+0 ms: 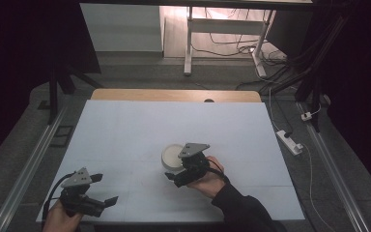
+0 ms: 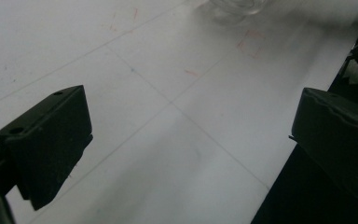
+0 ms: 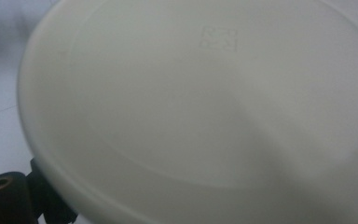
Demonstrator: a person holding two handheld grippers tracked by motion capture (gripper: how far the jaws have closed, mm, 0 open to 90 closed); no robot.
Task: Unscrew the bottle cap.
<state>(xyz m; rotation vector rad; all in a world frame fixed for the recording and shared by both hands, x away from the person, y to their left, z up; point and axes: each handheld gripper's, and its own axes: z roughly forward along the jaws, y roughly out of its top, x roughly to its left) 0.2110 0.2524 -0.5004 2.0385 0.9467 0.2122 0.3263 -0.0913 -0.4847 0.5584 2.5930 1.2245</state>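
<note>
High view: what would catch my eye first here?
A round white container sits on the white table, just right of the middle, and the right gripper is pressed against its near side. The left gripper hangs at the table's near left corner, its jaws wide apart over bare surface.

Room dim, edges of frame near black. White surface (image 1: 140, 130) at centre, wooden strip (image 1: 174, 95) along far edge. Grey floor (image 1: 140, 72) around it. Metal rails (image 1: 26, 169) at lower left and lower right. White desk frame (image 1: 189, 43) at top centre, lit warmly. Cables (image 1: 232, 48) tangled at upper right; power strip (image 1: 290, 141) at right.
</note>
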